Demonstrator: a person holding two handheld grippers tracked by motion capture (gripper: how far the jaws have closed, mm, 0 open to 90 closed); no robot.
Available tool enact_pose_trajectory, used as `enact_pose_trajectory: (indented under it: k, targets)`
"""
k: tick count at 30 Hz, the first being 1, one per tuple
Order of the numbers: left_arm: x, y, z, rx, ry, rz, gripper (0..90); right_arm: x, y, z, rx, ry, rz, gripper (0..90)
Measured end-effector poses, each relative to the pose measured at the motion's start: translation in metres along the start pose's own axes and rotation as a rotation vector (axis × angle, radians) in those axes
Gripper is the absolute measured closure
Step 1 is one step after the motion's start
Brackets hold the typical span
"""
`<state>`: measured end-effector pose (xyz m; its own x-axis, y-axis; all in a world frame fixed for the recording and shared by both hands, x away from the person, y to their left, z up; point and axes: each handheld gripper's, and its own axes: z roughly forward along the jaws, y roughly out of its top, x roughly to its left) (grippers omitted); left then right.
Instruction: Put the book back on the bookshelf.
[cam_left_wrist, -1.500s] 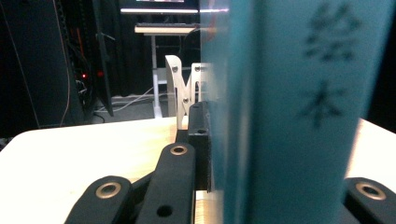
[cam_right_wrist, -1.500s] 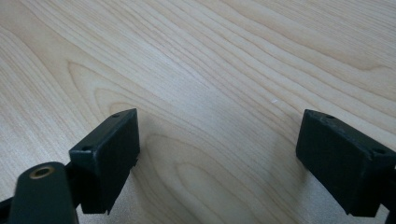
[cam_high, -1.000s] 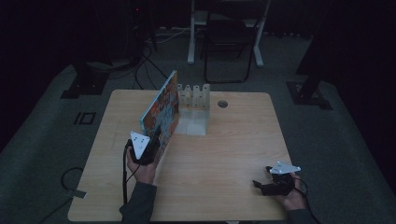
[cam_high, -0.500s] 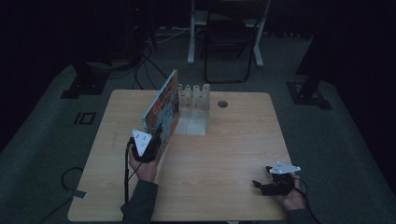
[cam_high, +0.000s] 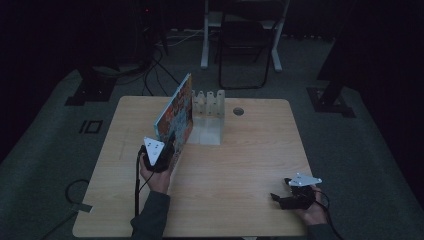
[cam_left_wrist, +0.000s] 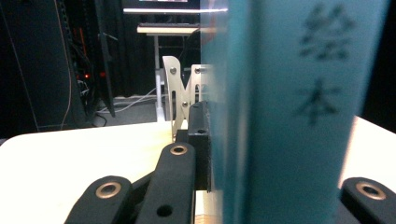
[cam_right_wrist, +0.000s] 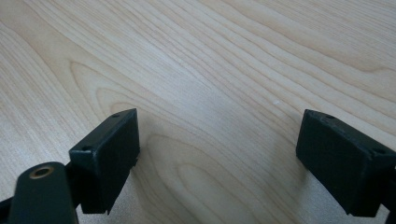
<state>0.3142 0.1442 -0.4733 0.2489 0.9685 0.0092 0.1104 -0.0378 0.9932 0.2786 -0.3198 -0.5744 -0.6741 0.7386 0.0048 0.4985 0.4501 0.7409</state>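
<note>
Wood desk (cam_high: 240, 165): pale grain, centre of high view, dark room around it.
Book (cam_high: 176, 116): colourful cover, teal spine, standing on edge and tilted, centre-left of high view, just left of the rack.
Rack (cam_high: 207, 117): white, slotted uprights, upper middle of the desk, touching or just beside the book's far end; cannot tell which.
Left tool (cam_high: 165, 150): clamped on the book's near lower edge; in the left gripper view its black jaws sit either side of the teal spine (cam_left_wrist: 289, 116), pressed against it.
Left hand (cam_high: 156, 176): under the tool, sleeve coming in from the bottom edge.
Right tool (cam_high: 290, 199): lower right of high view, low over bare desk, jaws wide apart, nothing between them; right gripper view confirms bare wood between the pads (cam_right_wrist: 112, 154).
Change vs 1.0 s ago: book's near end and left tool sit slightly further up-frame, closer to the rack; tilt about the same.
Right tool vs earlier: no visible shift.
</note>
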Motion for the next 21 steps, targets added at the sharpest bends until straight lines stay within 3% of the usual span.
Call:
enact_pose_trajectory:
  k: [21]
  targets:
    - [0.003, 0.002, 0.011, -0.006, 0.018, -0.021, 80.9, 0.000, 0.000, 0.000, 0.000, 0.003, -0.002, 13.0]
